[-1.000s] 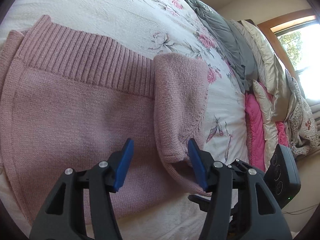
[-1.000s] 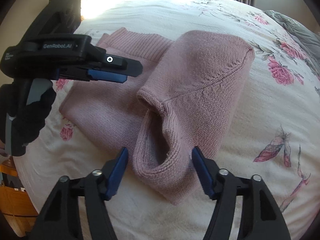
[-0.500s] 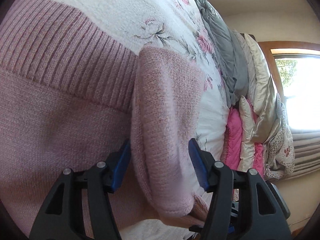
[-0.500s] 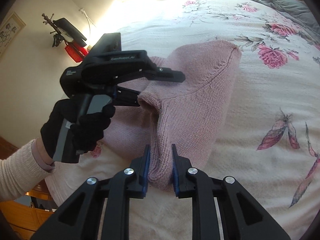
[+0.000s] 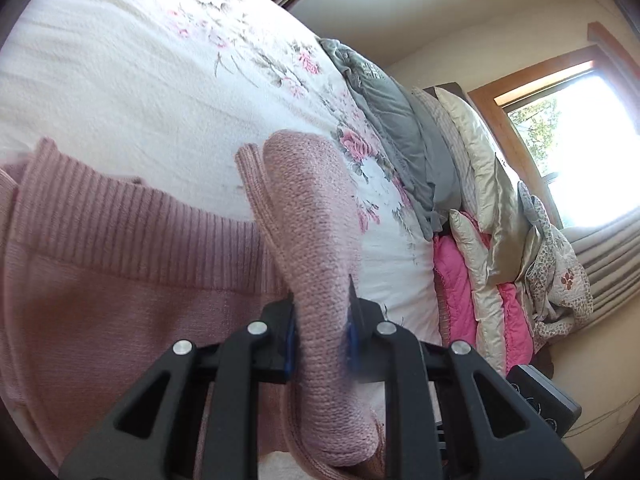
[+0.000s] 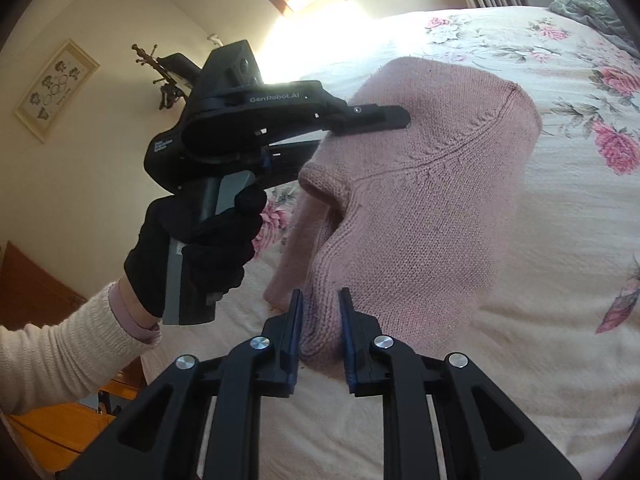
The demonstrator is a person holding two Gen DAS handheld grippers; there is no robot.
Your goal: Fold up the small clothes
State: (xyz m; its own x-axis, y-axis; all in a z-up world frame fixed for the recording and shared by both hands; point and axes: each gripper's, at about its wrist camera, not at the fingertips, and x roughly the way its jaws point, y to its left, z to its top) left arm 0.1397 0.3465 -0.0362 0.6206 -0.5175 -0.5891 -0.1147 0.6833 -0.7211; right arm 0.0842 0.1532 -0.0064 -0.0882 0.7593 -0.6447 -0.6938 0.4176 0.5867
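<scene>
Grippers, left (image 5: 322,320) and right (image 6: 320,328), both pinch a pink sweater (image 6: 432,184) lifted off the flowered bed (image 6: 560,340) near its edge, mid-fold; next, carry the held layer across the body, probably.

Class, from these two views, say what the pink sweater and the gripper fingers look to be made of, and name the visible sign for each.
Pink sweater: soft knitted yarn, perhaps wool or acrylic; matte, with visible stitch loops and a ribbed hem.
Left gripper and right gripper, both shut on the sweater: rigid black moulded plastic, likely; smooth faces, silver metal pins, blue pads.
</scene>
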